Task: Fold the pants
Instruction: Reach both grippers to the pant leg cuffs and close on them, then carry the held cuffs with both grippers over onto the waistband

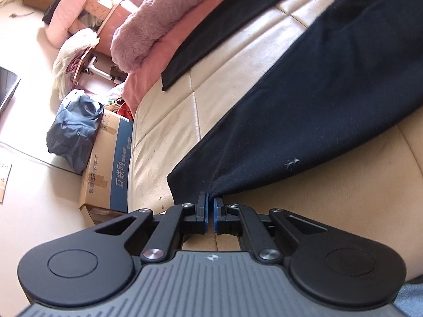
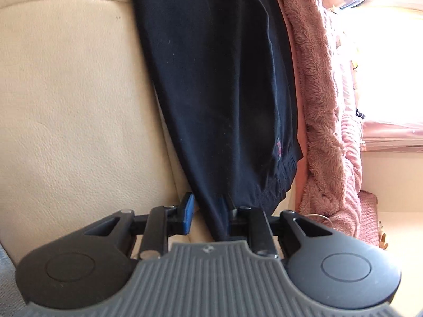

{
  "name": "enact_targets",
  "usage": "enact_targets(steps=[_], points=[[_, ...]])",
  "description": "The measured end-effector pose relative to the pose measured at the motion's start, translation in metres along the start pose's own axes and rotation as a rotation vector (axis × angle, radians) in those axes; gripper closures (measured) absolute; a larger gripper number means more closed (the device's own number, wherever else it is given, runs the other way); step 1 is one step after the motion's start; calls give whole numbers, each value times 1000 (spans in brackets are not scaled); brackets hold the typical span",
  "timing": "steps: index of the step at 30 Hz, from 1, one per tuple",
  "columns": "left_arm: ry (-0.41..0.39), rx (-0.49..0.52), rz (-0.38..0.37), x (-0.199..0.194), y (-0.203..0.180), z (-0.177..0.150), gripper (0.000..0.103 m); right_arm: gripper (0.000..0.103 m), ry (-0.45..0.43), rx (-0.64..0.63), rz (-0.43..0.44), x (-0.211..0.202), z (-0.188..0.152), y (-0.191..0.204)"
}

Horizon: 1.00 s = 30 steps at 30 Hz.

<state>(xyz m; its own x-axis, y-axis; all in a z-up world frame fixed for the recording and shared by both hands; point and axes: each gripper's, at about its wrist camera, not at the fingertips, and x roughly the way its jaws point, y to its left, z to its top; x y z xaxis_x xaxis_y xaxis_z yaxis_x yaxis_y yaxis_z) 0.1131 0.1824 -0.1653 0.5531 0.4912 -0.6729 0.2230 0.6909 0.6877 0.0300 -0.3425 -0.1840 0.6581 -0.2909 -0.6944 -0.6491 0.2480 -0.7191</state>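
Note:
The dark navy pants (image 1: 304, 100) stretch across a cream leather sofa (image 1: 238, 60). My left gripper (image 1: 210, 200) is shut on the hem end of a pant leg, the cloth pinched between its blue pads and pulled taut. In the right wrist view the pants (image 2: 219, 79) hang in front of me with the elastic waistband (image 2: 277, 182) at the lower right. My right gripper (image 2: 211, 211) has cloth bunched between its fingers; the left blue pad (image 2: 188, 211) stands apart from the fabric, and the right finger is hidden behind the cloth.
A pink fluffy blanket (image 1: 158, 26) lies along the sofa back, also seen in the right wrist view (image 2: 325, 105). A black garment (image 1: 224, 31) lies beside it. A cardboard box (image 1: 108, 163) and a blue bag (image 1: 71, 132) stand on the floor beside the sofa.

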Motion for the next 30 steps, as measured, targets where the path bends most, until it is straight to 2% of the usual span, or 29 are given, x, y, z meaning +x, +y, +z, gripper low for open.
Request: enact_targets(steps=[3, 4, 5, 13, 21, 26, 30], points=[[4, -30, -1, -4, 2, 3, 100, 91, -4, -10, -13, 3, 2, 4], [5, -42, -1, -5, 4, 4, 100, 101, -8, -17, -21, 3, 3, 6], [4, -54, -3, -7, 6, 5, 100, 103, -10, -13, -22, 3, 3, 9], [-44, -171, 22, -30, 31, 14, 102, 103, -65, 149, -73, -11, -4, -13], [-117, -291, 62, -52, 80, 54, 102, 103, -140, 368, -144, -34, 1, -83], [-117, -343, 68, -38, 115, 93, 102, 103, -173, 464, -150, -28, 14, -135], [-91, -379, 56, -16, 136, 126, 102, 103, -173, 515, -128, -4, 31, -173]])
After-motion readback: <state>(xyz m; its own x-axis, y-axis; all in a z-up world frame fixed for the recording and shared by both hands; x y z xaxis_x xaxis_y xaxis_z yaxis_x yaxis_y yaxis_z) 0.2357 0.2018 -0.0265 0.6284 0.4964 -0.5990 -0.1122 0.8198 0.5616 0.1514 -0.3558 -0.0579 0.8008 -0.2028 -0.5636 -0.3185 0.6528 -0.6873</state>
